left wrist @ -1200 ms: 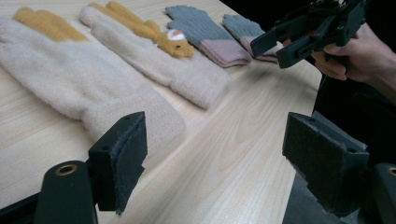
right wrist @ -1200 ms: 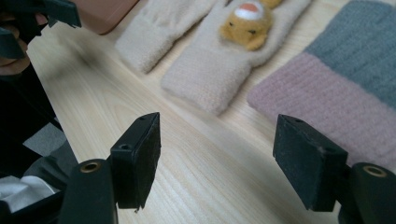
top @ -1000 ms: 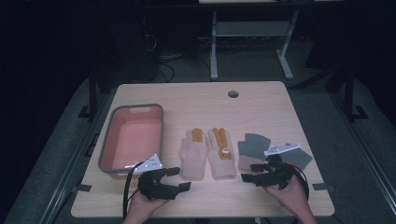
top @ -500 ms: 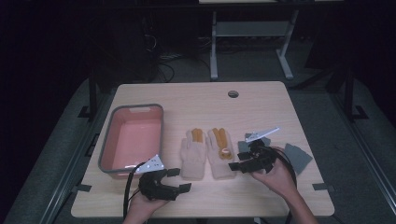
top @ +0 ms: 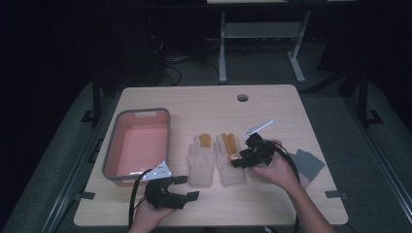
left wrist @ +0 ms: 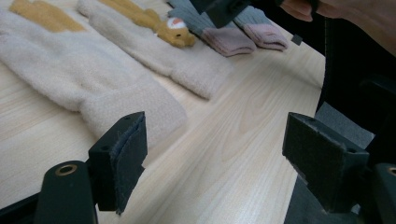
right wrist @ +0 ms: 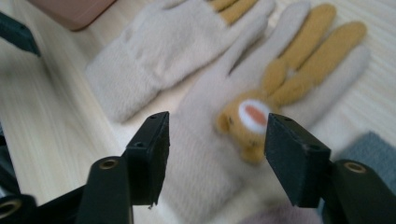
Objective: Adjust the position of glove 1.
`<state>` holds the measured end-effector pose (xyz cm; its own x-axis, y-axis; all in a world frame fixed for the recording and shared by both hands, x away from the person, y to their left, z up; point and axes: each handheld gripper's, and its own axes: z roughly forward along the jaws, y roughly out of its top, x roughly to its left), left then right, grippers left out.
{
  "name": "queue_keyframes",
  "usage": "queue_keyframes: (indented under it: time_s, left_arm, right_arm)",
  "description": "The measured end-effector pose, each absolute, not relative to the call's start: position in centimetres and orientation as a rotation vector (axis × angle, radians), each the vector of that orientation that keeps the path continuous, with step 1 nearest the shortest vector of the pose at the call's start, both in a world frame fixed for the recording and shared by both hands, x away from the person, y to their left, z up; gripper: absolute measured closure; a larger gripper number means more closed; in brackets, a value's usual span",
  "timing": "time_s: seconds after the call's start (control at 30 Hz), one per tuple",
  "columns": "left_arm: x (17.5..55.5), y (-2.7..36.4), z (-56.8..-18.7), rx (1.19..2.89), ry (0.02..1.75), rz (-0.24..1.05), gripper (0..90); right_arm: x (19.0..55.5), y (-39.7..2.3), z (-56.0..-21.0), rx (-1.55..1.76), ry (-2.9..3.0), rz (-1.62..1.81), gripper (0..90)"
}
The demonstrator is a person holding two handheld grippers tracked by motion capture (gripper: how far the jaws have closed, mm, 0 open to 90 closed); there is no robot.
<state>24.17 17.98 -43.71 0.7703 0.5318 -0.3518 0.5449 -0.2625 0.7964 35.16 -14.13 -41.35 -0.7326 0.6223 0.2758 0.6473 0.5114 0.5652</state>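
R gripper (top: 239, 160) hovering over bunny glove (right wrist: 219, 154)
Jaws wide, just been closing a bit, nothing gripped; glove lying flat mid-table (top: 272, 107) beside its pair (top: 201, 158). L gripper (top: 187, 188) sitting wide open, empty.

Looking like a lab or recording room rather than a home. A pale wooden table (top: 272, 111) with a round cable hole (top: 242, 97) is sitting alone on grey carpet (top: 340, 121), ringed by darkness. Cables (top: 167, 65) are trailing across the floor behind it. A white metal desk frame (top: 257, 34) is standing at the back. Tape tabs (top: 334, 194) are marking the table's edges. Props are lying in a staged row: a pink bin (top: 138, 145), gloves (top: 216, 158), socks (top: 308, 162). A person is working with cabled, camera-carrying hand tools, suggesting a data-capture setup.
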Motion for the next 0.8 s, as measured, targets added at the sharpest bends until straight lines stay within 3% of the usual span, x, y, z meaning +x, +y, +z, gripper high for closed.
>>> queue_keyframes:
  time_s: [0.57, 0.8]
  left_arm:
    - [24.2, 18.1, -43.6, 1.919, 0.821, -0.009, 21.9]
    - [24.2, 18.2, -43.6, 1.919, 0.823, -0.003, 21.9]
  right_arm:
    - [37.6, -11.3, -44.0, -1.147, -2.836, -0.767, 51.5]
    - [37.7, -11.0, -43.9, -1.162, -2.858, -0.759, 63.8]
